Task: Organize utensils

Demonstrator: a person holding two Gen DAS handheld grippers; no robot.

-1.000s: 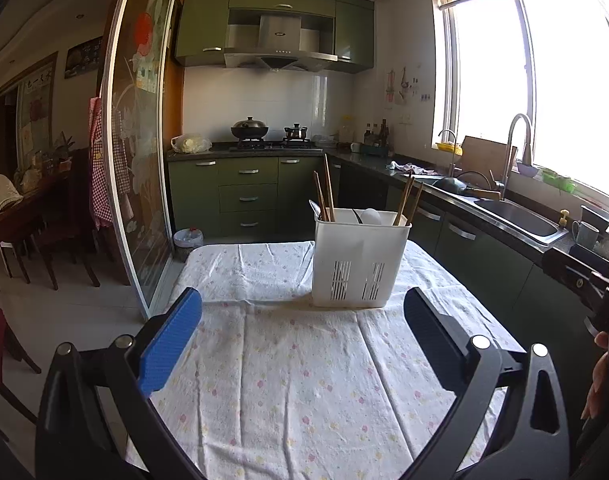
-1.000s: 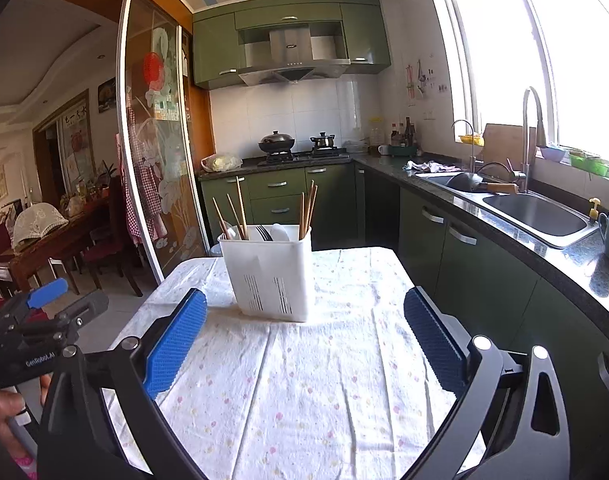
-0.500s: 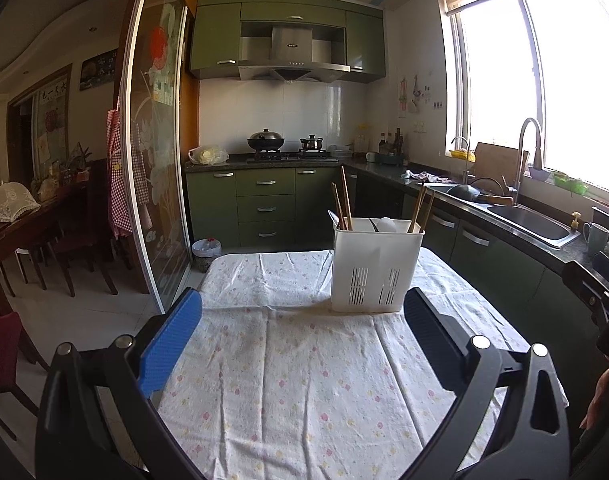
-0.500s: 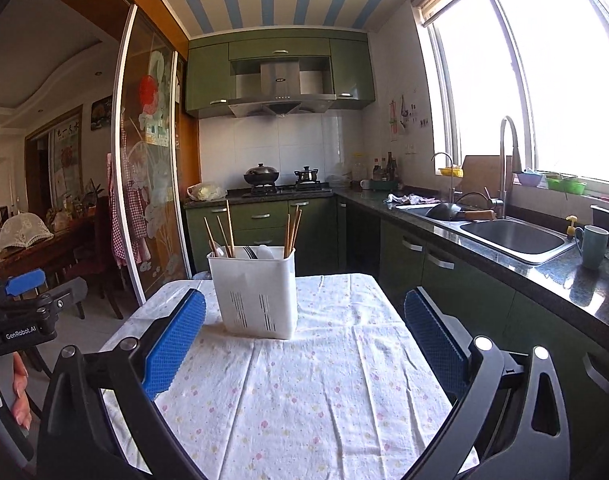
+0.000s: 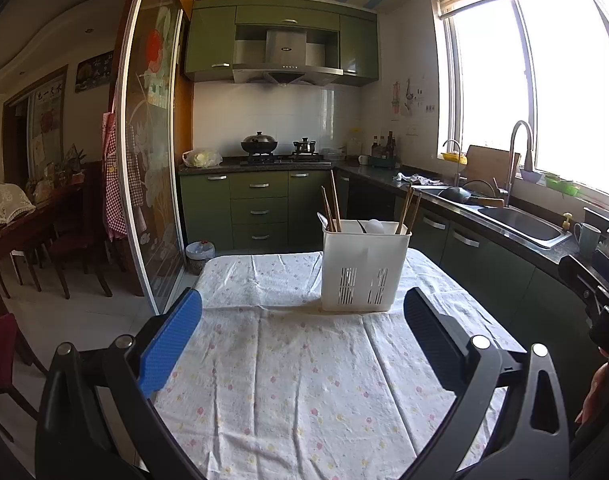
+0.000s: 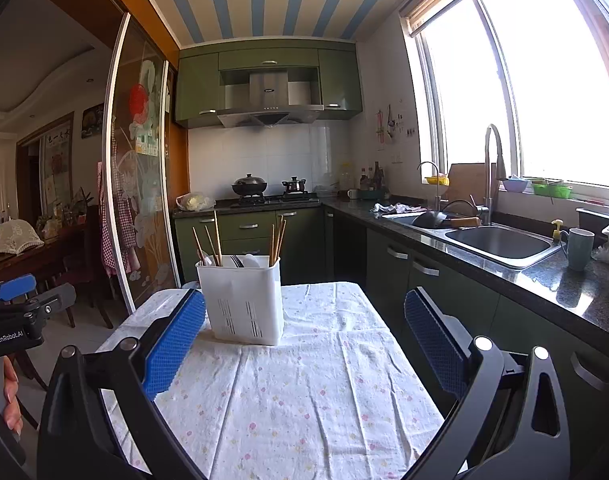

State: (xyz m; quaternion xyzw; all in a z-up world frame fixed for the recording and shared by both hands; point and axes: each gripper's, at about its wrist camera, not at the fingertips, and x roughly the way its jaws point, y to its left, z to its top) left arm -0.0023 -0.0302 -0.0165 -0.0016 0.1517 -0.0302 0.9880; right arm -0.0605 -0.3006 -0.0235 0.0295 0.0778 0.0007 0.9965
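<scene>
A white slotted utensil holder (image 5: 364, 266) (image 6: 244, 300) stands upright at the far end of a table covered by a floral cloth (image 5: 300, 368) (image 6: 312, 392). Wooden chopsticks (image 5: 331, 204) (image 6: 212, 236), a fork and white spoons stick out of its top. My left gripper (image 5: 302, 334) is open and holds nothing, well short of the holder. My right gripper (image 6: 304, 334) is also open and holds nothing, with the holder beyond its left finger. The left gripper's body (image 6: 12, 320) shows at the left edge of the right wrist view.
A green kitchen counter with a steel sink (image 6: 500, 242) and a mug (image 6: 580, 248) runs along the right. A stove with pots (image 5: 278, 148) is at the back. A glass sliding door (image 5: 148, 168) and a dining table with chairs (image 5: 28, 232) are on the left.
Both grippers have pulled back and tilted upward, so the holder looks smaller and more ceiling shows. Both stayed open with nothing in them.
</scene>
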